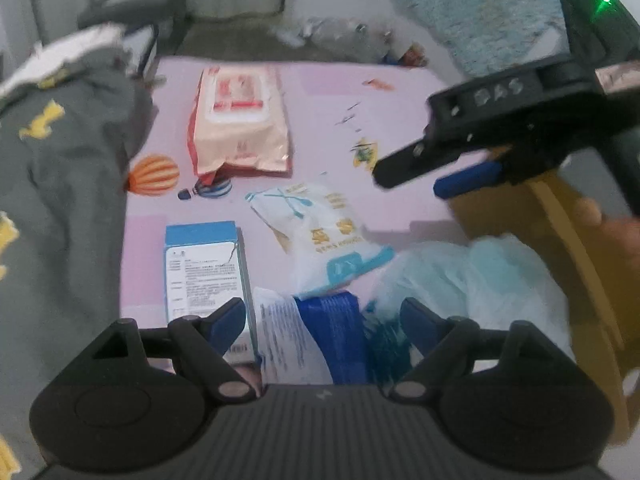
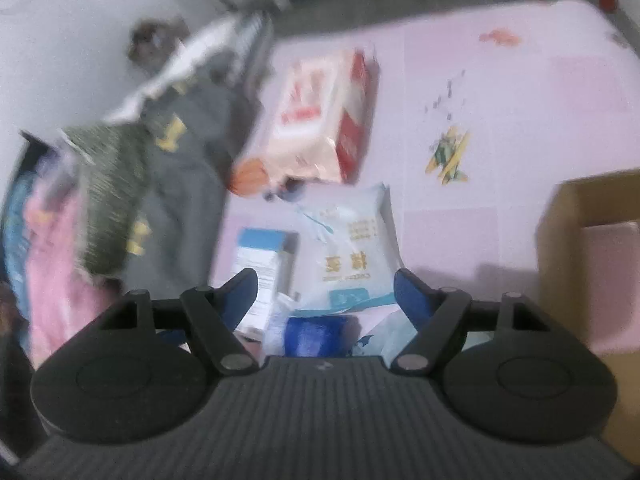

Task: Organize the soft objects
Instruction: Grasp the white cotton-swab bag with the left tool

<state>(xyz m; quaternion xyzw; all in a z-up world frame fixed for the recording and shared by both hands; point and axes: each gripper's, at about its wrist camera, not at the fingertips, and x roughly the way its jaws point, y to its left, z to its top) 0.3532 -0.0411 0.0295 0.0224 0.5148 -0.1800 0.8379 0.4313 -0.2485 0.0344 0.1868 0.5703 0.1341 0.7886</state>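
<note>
Both grippers hang with their blue-padded fingers spread apart and nothing between them. From the left wrist view, the left gripper (image 1: 323, 322) sits low over a pile of packets on the pink mat (image 1: 400, 92): a blue and white box (image 1: 206, 276) to its left, a dark blue packet (image 1: 332, 336) straight ahead, and a pale crumpled plastic bag (image 1: 472, 280) to its right. Just beyond lies a white and blue tissue pack (image 1: 320, 236), and farther back a pink wipes pack (image 1: 240, 120). Grey clothing (image 1: 60, 168) with yellow marks is heaped on the left. The right gripper (image 1: 416, 180) hovers at the upper right, above a cardboard box (image 1: 520, 200). In the blurred right wrist view, the right gripper (image 2: 326, 292) points at the tissue pack (image 2: 352, 256), with the cardboard box (image 2: 576, 208) to its right.
</note>
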